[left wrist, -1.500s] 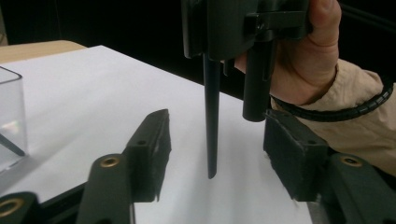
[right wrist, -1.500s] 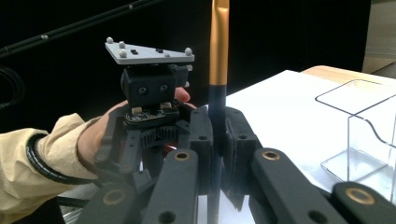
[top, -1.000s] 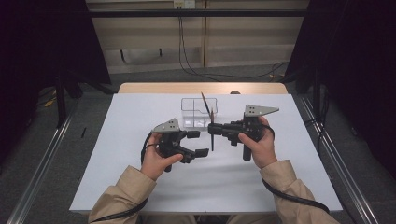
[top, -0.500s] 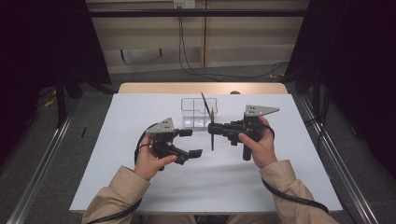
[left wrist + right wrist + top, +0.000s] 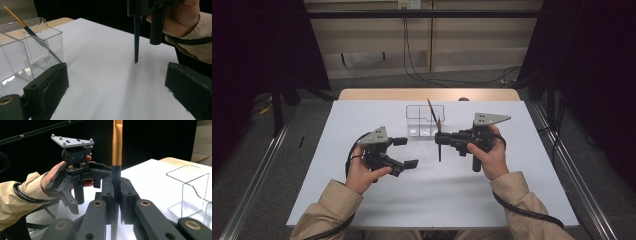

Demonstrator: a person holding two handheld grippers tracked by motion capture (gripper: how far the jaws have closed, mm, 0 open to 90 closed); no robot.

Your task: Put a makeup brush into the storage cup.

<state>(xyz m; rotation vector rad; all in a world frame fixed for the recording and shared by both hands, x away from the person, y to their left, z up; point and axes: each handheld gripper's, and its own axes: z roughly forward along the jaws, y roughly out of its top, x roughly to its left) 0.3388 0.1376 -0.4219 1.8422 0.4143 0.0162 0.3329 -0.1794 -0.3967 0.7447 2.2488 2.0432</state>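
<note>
So the right gripper has its fingers clamped on a brush, and it's holding the thing pretty much upright over the middle of the desk. In the right gripper view you can see the dark handle pinched tight between the two pads, with the gold-coloured part sticking straight up above them. The lower end of the brush hangs free above the white desk; from the left gripper view it looks like it isn't touching the surface, there's a bit of air under the tip.

The left gripper is off to the left of it, near the middle of the desk too, fingers wide apart with nothing between them. It's pointed toward the brush but well apart from it. In the right gripper view you get it head-on, hand wrapped round it, grey plate on top.

Behind both of them, toward the far edge of the desk, there's a clear box with compartments. A second brush leans in it at a tilt, gold-tipped end up and pointing toward the far left. In the left gripper view that box sits just beside the left finger.

Tan sleeves come in from the near edge, cables trailing off both grippers.
</note>
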